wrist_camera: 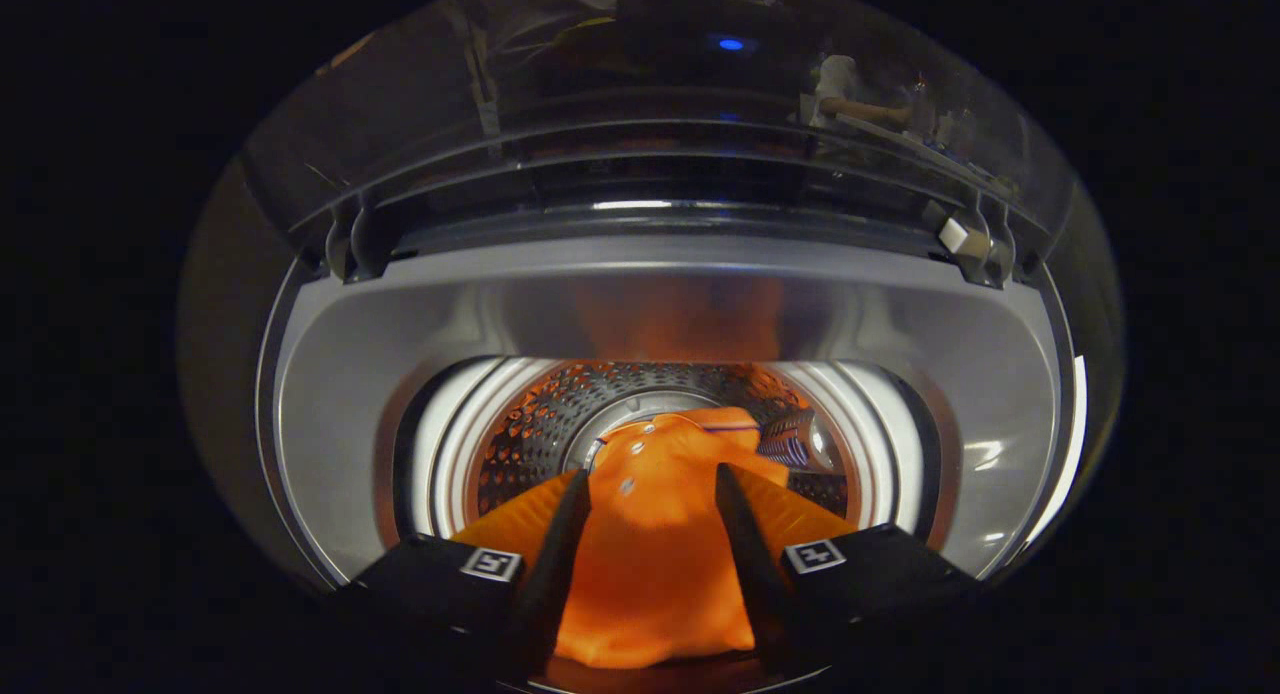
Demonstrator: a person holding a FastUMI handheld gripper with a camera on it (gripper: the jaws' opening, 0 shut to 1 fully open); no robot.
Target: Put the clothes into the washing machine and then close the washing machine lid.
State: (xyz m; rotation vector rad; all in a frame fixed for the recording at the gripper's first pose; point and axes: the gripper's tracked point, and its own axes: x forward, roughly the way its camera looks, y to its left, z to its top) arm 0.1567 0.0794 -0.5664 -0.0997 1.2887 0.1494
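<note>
At the far left of the frame the grey plastic top rim of the washing machine curves down and around the opening, its surface catching a soft sheen. Just inside it, in the lower left, the white ring of the tub mouth glows brightly, and next to that the perforated steel drum wall shows an orange tint from the cloth.

In the lower middle the gripper points down into the drum. Its two black fingers stand moderately apart, slanting toward each other at the tips, each base carrying a square black-and-white marker. Between them lies the orange shirt, a polo-type garment with a collar, small buttons and a thin dark stripe at the collar edge. The cloth fills the gap and reaches from near the finger bases up past the tips to the drum floor. Both fingers lie against the shirt's sides, but whether they actually pinch it cannot be told.

Above, across the upper middle, the raised lid stands open, dark and glassy, with a small blue light reflected in it.

To the right of the tips a ribbed metallic part sits at the drum bottom, touching the shirt's edge. In the upper right a white hinge piece sits on the lid frame.
</note>
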